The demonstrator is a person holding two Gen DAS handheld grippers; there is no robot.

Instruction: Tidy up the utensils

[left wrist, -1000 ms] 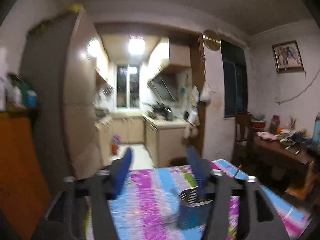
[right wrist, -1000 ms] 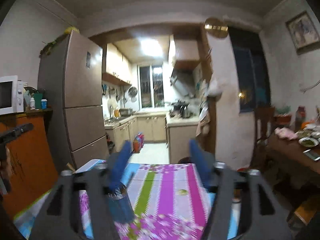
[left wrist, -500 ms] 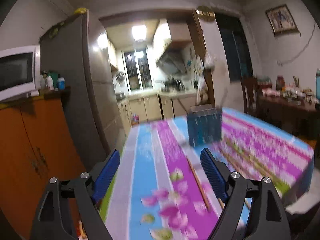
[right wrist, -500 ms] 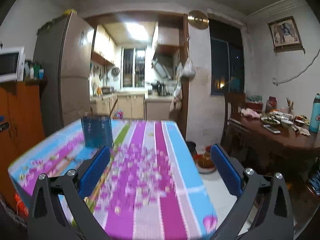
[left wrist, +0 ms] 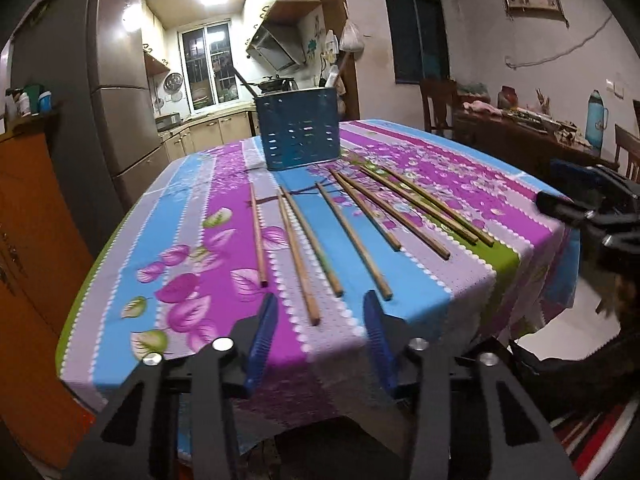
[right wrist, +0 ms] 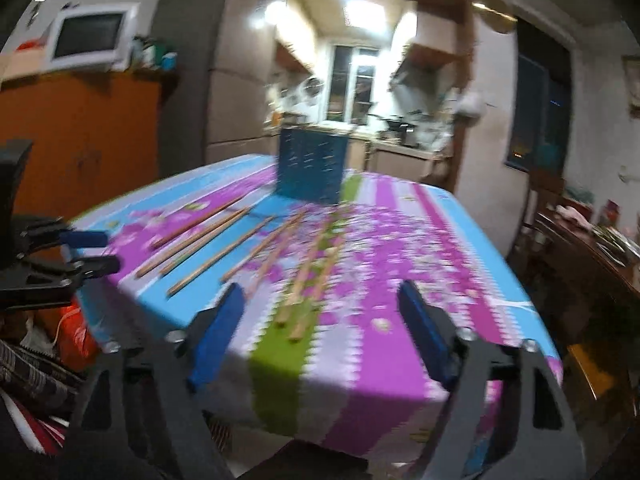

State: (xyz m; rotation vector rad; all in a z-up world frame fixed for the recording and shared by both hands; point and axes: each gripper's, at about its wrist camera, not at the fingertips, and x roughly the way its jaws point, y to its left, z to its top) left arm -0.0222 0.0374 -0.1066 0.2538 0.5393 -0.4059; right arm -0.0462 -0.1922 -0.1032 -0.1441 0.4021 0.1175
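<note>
A table (left wrist: 472, 176) with a striped, flowered cloth in blue, purple and green carried a blue perforated utensil holder (left wrist: 298, 128) at its far side. Wooden chopsticks (left wrist: 352, 236) lay loosely side by side on the cloth before the holder.

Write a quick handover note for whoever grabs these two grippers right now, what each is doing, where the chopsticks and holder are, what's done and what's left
Left gripper: open, empty, at the near table edge, aimed at the leftmost chopsticks.
Right gripper: open wide, empty, near the edge facing the right-hand pair.
Chopsticks: eight wooden ones lie loose, fanned across the floral tablecloth.
Blue utensil holder: upright at the far side of the table, beyond the chopsticks' far tips; one dark handle pokes out.
Done: no chopstick visibly in the holder.
Left: pick up all eight and stand them in the holder.
</note>
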